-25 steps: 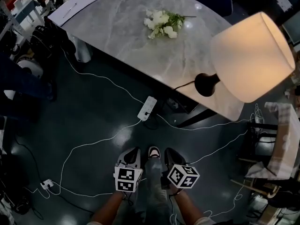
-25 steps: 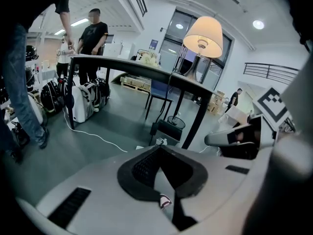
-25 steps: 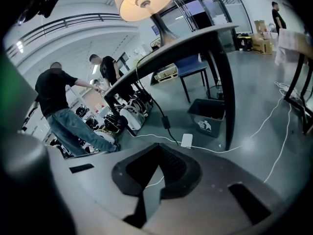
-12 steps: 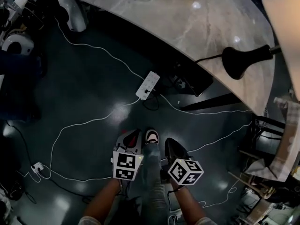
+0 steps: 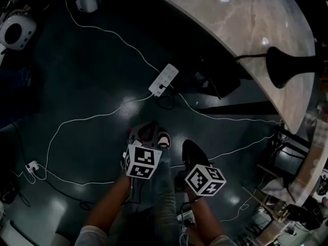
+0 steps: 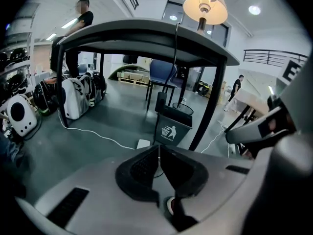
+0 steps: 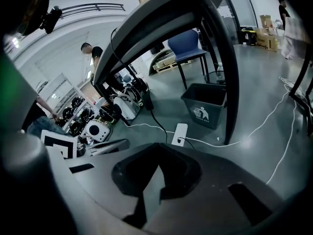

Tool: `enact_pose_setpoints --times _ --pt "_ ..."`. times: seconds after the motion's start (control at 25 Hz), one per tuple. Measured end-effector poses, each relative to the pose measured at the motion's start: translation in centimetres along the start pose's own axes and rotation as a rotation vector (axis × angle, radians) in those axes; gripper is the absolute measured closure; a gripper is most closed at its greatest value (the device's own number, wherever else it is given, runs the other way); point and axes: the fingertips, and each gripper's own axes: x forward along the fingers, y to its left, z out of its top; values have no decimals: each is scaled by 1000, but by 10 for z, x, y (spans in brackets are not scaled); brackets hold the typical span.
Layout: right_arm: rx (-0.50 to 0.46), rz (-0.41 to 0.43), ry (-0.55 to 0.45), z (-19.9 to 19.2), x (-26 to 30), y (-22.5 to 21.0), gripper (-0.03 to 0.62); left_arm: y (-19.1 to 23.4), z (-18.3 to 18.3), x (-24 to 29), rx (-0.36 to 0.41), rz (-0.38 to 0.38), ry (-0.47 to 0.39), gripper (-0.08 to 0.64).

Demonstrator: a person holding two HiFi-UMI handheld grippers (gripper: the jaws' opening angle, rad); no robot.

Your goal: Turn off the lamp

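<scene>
At the far left of the head view a white round-faced device [image 5: 18,32] is seen on the dark, glossy floor [image 5: 92,91]. White cables [image 5: 102,32] are strung across the floor to a white power strip [image 5: 164,79] near the middle. Below the strip the left claw [image 5: 147,132] is held low over the floor, jaws pressed together with nothing between them. Just to its right, the right claw [image 5: 190,148] is likewise closed and empty. The upper right is taken up by the curved grey marble-patterned counter [image 5: 246,19]. The lamp [image 5: 289,68] stands near the counter's right edge, well apart from both claws; only its black base is shown there. In the left gripper view the counter is seen from below. A person [image 6: 80,18] stands at its left end and a blue chair [image 6: 161,72] is placed behind it. A dark trash bin [image 6: 173,124] sits underneath, and the lamp is lit at the right end.
</scene>
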Motion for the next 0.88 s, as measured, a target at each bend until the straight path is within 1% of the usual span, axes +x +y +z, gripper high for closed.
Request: enact_pose_setpoints --times 0.08,0.2,0.32,0.44,0.48,0.6,0.72,0.88 --pt "-7 0 3 3 2 -1 593 2 8 11 0 -5 -15 549" --pt "-17 0 7 9 6 -3 592 4 24 29 28 3 -46 547" --pt "-26 -1 7 16 10 -7 593 2 36 49 61 -6 -64 495" --pt "-28 -2 7 21 14 -9 592 1 41 64 95 -10 -56 492" --pt "-28 -1 8 22 15 -9 592 1 41 69 92 -13 -53 491" --pt "-28 1 15 25 19 -12 592 3 41 83 50 -18 -37 483" --pt "-29 -1 29 25 22 -18 592 3 38 96 56 -11 -21 483" --pt "-16 -4 46 26 26 -25 592 3 44 110 44 -15 -11 483"
